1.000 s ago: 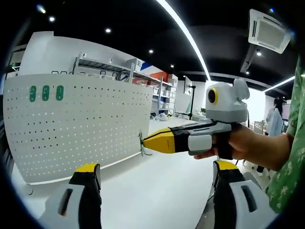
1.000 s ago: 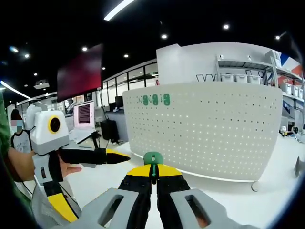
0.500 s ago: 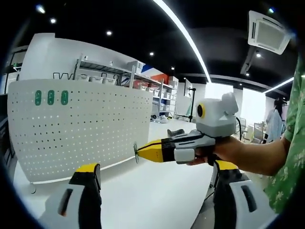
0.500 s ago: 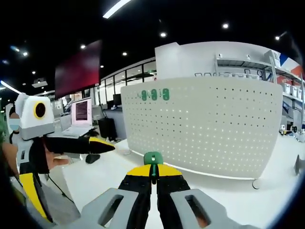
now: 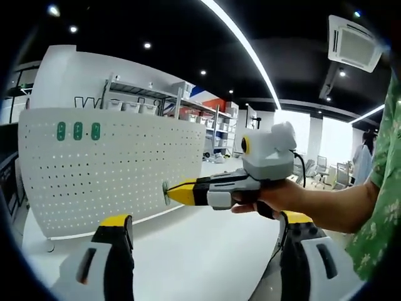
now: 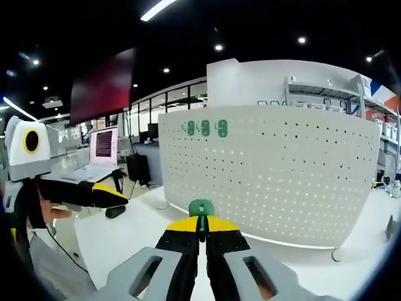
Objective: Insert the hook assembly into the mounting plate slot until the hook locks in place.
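right gripper (image 6: 202, 227): jaws pinched tight together, with a little green hook (image 6: 201, 209) clamped right at the yellow tips. In the left gripper view the same tool comes in from the right, held in a person's hand (image 5: 279, 199), and the hook's green end (image 5: 166, 192) sits just in front of the board face, low down. Can't honestly say if it's touching the board or a hair off.

left gripper (image 5: 207, 241): jaws spread wide, nothing between them, just white tabletop (image 5: 200, 251) past the tips. From the right gripper view it pokes in from the left (image 6: 116, 195), well off to the side of the board.

mounting plate (image 6: 269, 169): big white pegboard standing upright on the table, rows of small holes all over. Three green hooks (image 6: 205, 128) already sit in a row near its top edge.

writing: dark lettering on the white wall (image 5: 69, 78) behind the board, partly hidden by the board's top edge, too cut off to read. No readable brand on the grippers.

background: metal shelving (image 5: 156, 100) behind the wall, a lit monitor (image 6: 103, 145) to the left in the right gripper view, a green patterned sleeve (image 5: 382, 213) at the right edge of the left gripper view.
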The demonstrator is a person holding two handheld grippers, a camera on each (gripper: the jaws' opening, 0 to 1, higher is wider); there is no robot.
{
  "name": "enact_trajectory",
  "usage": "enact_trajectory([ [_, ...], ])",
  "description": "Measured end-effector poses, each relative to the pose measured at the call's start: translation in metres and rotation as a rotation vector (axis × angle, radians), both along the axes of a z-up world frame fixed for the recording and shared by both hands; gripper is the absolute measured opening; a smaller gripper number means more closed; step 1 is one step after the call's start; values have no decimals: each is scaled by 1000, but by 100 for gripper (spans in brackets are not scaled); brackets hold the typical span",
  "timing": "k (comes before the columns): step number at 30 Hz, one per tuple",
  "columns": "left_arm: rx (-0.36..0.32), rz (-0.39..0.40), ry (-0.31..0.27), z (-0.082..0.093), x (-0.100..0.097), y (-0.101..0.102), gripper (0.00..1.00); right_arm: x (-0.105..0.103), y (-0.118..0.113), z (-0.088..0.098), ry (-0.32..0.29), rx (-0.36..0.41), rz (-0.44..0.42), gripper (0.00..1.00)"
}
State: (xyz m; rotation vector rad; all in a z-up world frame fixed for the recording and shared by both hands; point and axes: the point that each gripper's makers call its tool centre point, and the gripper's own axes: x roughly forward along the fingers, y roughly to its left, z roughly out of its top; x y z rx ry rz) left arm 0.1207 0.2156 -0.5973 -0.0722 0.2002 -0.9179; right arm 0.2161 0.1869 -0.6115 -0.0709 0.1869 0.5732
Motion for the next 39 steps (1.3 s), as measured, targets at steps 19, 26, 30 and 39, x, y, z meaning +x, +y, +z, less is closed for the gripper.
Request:
enact_trajectory([
  [19, 10, 29, 5, -2, 4, 16, 100, 37, 8, 7, -42, -11, -36, 1],
  [26, 3, 87, 16, -5, 14, 32, 99, 51, 15, 4, -47, -27, -38, 1],
  [30, 7, 99, 20, -8, 17, 37, 99, 60, 18, 3, -49, -25, -45, 1],
  [39, 8, 111, 32, -12, 27, 43, 98, 83, 18, 18, -80, -4, -84, 1],
])
